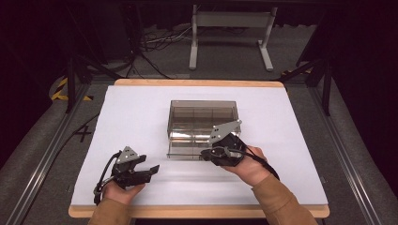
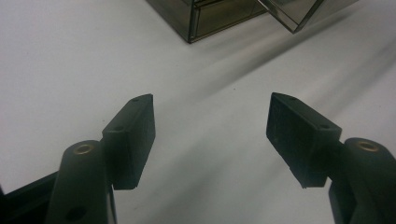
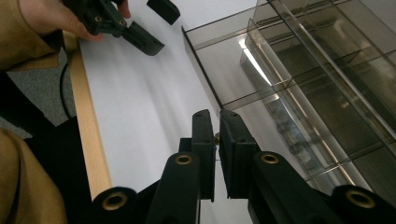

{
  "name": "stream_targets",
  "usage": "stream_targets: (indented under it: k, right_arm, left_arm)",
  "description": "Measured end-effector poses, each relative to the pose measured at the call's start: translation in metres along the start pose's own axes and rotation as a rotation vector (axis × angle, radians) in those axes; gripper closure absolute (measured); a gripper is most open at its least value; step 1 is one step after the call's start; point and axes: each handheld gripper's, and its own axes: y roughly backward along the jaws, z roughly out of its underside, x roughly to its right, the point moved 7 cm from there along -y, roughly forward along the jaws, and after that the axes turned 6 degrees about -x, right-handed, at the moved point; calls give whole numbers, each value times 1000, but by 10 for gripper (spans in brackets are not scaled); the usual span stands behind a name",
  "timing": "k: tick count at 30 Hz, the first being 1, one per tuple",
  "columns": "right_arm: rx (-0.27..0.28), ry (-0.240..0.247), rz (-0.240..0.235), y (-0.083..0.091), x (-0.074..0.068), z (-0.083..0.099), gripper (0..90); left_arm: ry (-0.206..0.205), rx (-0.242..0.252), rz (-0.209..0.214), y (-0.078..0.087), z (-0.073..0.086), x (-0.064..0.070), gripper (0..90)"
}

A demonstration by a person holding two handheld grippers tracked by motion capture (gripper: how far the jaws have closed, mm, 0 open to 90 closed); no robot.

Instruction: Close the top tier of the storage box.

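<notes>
so the thing being worked here is a smoked clear plastic drawer box (image 1: 202,123) sitting about mid-table on the white table cover (image 1: 141,117), a bit toward the person's side, with its lowest drawer (image 1: 187,149) slid partway out toward the near edge. the right gripper (image 1: 215,152) is right at the front of that drawer, and in the right gripper view its jaws are pinched nearly together on something small and brassy (image 3: 216,138), which i'd guess is the drawer's little pull, though it's too tiny to say for sure. the left gripper (image 1: 146,169) sits well off to the left near the front edge of the table, jaws spread wide with nothing between them, just bare cover under it in the left gripper view. handling-wise my read is that this box is light, rigid and pretty slick, thin acrylic-type walls with dividers inside, so it'll probably skate across the cover if the drawer gets tugged hard and nothing braces the case. also looks like the kind of plastic that cracks rather than bends, so squeezing a thin wall edge seems like a bad idea. best hold for the drawer is that front pull or the front lip, and the free gripper could steady the case at a corner or side wall.
</notes>
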Motion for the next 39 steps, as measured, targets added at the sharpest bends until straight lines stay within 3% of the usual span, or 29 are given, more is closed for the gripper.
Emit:
stream_targets:
  k: [8,28,39]
  right_arm:
    - [-4,-40,27,-1,8,-4,845]
    - [-25,-75,61,-2,25,-8,846]
    - [-73,-90,60,-13,32,-3,845]
  left_arm:
    - [-1,-3,2,0,0,0,334]
    - [-2,-2,3,0,0,0,334]
    - [-3,-3,2,1,0,0,334]
